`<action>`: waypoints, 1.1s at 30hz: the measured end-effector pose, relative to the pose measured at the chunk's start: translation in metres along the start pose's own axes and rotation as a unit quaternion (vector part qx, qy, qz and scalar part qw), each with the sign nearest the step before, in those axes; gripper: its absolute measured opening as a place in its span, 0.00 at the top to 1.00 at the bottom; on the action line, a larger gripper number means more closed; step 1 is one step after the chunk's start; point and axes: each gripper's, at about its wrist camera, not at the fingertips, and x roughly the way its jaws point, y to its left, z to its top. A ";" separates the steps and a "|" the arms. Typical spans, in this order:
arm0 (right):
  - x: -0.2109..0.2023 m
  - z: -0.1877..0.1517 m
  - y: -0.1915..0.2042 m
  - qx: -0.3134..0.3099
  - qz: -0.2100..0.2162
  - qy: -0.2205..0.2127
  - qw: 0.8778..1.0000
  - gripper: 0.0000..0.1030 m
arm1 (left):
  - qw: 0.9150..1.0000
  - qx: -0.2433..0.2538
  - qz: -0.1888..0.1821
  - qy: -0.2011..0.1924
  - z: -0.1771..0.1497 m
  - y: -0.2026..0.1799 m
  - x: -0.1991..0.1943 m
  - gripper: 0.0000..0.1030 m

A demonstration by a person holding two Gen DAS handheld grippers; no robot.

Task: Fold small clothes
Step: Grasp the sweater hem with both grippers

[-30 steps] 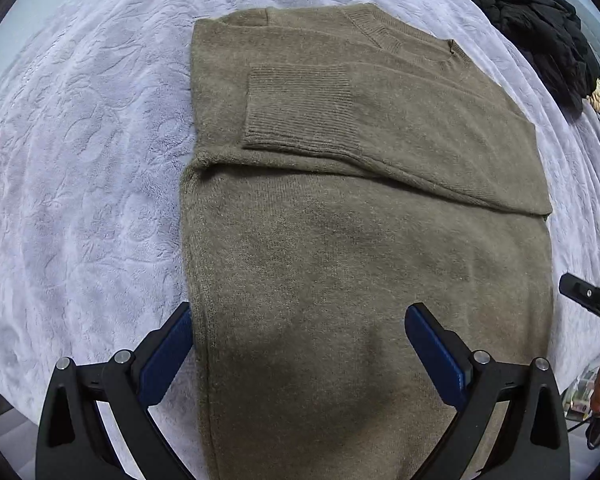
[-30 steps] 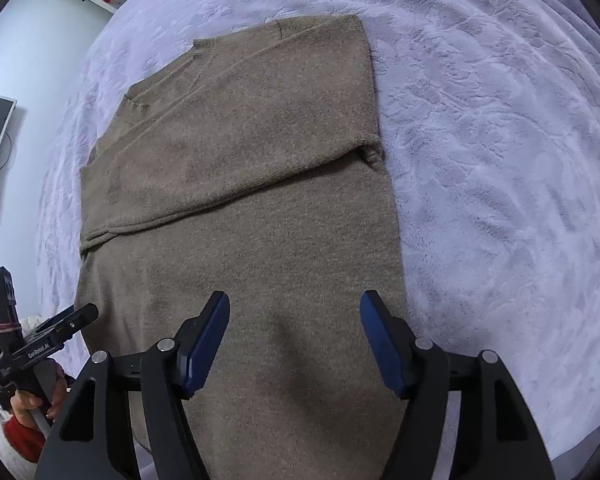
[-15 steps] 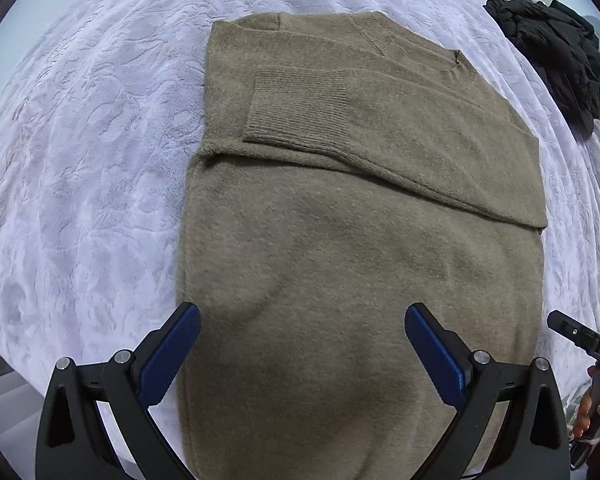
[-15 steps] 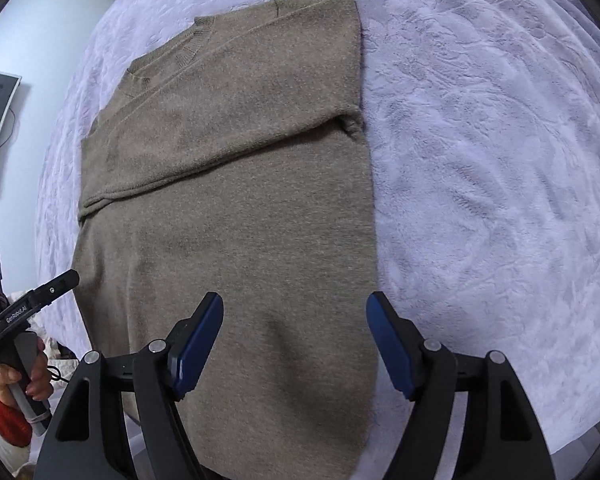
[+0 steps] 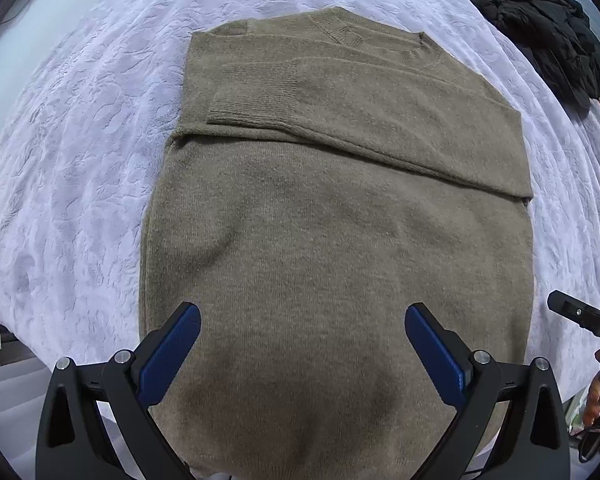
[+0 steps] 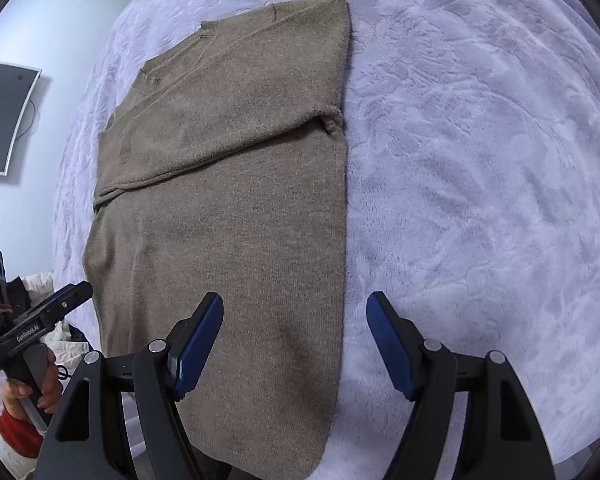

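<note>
sweater (image 5: 332, 240) lies flat on the lilac bedspread (image 5: 80, 140), sleeves folded across its chest, long axis running away from both hands, hem nearest, under the spread, empty left gripper (image 5: 302, 354) and right gripper (image 6: 296, 346).
</note>
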 end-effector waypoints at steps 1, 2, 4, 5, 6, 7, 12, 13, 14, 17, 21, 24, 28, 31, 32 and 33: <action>0.000 -0.002 -0.001 0.003 0.001 0.002 1.000 0.25 | 1.000 0.001 0.001 0.000 -0.001 0.000 -0.001 0.01; 0.000 -0.005 -0.001 0.005 0.003 0.003 1.000 0.25 | 1.000 0.001 0.001 0.000 -0.003 0.001 -0.003 0.01; 0.002 -0.012 0.001 0.006 0.004 0.006 1.000 0.25 | 1.000 0.005 -0.001 -0.001 -0.008 0.006 -0.006 0.01; 0.003 -0.015 0.002 0.007 0.005 0.007 1.000 0.25 | 1.000 0.009 -0.002 -0.002 -0.011 0.008 -0.007 0.01; 0.004 -0.018 0.003 0.008 0.006 0.008 1.000 0.25 | 1.000 0.013 -0.003 -0.002 -0.013 0.010 -0.007 0.01; 0.005 -0.022 0.004 0.011 0.007 0.008 1.000 0.25 | 1.000 0.020 -0.004 -0.001 -0.016 0.013 -0.007 0.01; 0.007 -0.050 0.012 0.027 0.008 -0.003 1.000 0.25 | 0.999 0.043 -0.017 -0.002 -0.038 0.033 -0.004 0.01; 0.007 -0.058 0.013 0.028 0.012 -0.005 1.000 0.25 | 0.999 0.046 -0.022 0.000 -0.045 0.042 -0.002 0.01; 0.008 -0.064 0.013 0.030 0.013 -0.006 0.999 0.25 | 0.999 0.047 -0.026 0.002 -0.052 0.050 -0.001 0.01; 0.012 -0.089 0.012 0.034 0.015 -0.002 0.999 0.25 | 0.998 0.051 -0.042 0.006 -0.072 0.075 0.003 0.01; 0.020 -0.118 0.005 0.041 0.008 0.012 0.999 0.25 | 0.996 0.060 -0.058 0.025 -0.103 0.105 0.012 0.01; 0.023 -0.137 -0.002 0.051 0.025 0.022 0.998 0.25 | 0.993 0.057 -0.096 0.049 -0.123 0.120 0.024 0.01; 0.025 -0.159 -0.012 0.069 0.084 0.023 0.994 0.25 | 0.979 0.045 -0.186 0.074 -0.139 0.125 0.036 0.01; 0.033 -0.167 -0.017 0.087 0.136 0.028 0.986 0.25 | 0.970 0.049 -0.224 0.084 -0.142 0.119 0.041 0.01; 0.036 -0.168 -0.018 0.093 0.155 0.030 0.983 0.24 | 0.966 0.051 -0.236 0.087 -0.144 0.117 0.042 0.01; 0.038 -0.170 -0.019 0.094 0.167 0.030 0.981 0.24 | 0.964 0.051 -0.247 0.090 -0.145 0.116 0.044 0.01</action>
